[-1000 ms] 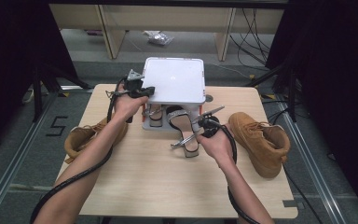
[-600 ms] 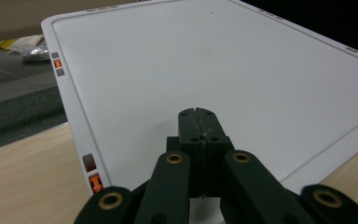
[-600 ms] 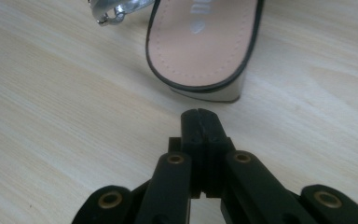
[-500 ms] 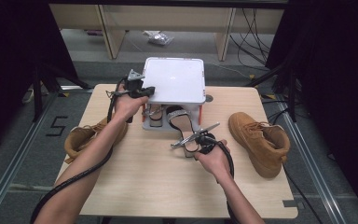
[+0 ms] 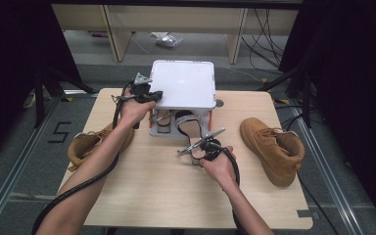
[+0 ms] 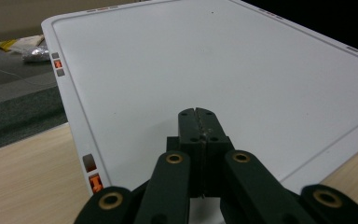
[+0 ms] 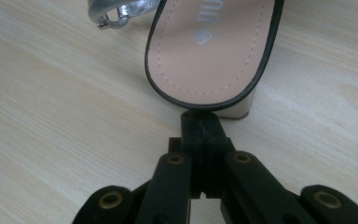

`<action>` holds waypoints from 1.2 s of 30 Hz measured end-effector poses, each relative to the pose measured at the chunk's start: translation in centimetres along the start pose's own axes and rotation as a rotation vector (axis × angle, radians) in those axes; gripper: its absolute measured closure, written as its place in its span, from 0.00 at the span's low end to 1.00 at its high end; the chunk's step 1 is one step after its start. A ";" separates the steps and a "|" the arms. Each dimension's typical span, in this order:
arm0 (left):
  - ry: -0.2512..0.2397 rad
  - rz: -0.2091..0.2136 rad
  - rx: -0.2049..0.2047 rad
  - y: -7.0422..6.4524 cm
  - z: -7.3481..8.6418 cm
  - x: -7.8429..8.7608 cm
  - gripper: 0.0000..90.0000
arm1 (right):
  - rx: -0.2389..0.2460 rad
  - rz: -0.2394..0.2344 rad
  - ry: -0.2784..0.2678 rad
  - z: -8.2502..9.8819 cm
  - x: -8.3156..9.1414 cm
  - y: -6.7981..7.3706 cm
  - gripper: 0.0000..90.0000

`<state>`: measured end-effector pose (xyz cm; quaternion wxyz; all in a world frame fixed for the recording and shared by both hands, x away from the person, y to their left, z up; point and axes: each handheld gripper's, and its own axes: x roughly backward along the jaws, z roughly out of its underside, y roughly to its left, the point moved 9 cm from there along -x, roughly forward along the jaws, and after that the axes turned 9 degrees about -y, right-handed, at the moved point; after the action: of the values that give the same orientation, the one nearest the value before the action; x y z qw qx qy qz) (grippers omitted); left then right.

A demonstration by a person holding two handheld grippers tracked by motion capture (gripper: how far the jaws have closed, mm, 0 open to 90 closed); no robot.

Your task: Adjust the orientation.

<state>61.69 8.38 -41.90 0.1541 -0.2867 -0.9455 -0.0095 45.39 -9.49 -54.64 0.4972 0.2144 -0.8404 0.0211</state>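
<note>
At the sandal's (image 7: 212, 51) pink-lined, black-edged heel, the right claw (image 7: 199, 122) is closed, empty.

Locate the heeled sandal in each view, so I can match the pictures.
High view: sandal at the table's centre, reaching under the white shelf.
Left gripper view: not in it.
Right gripper view: its heel end at top centre, just ahead of the right gripper.
Shared landmark: wooden tabletop.

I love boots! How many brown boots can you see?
2. One brown boot lies on the right side of the table. The other boot sits at the table's left edge, partly hidden behind the person's left forearm.
</note>
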 end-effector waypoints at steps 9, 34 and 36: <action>0.005 -0.001 0.000 0.0 0.0 0.0 1.00 | -0.032 -0.028 -0.027 -0.8 -0.7 0.9 1.00; 0.007 0.000 0.005 0.0 0.0 0.0 1.00 | -0.065 -0.049 -0.141 -5.3 -1.4 2.1 1.00; 0.007 0.000 0.006 0.0 0.0 0.0 1.00 | -0.074 -0.042 -0.129 -5.4 -1.4 2.1 1.00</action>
<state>61.71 8.41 -41.87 0.1581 -0.2864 -0.9449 -0.0077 49.66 -5.80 -52.70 0.4498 0.2144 -0.8663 -0.0342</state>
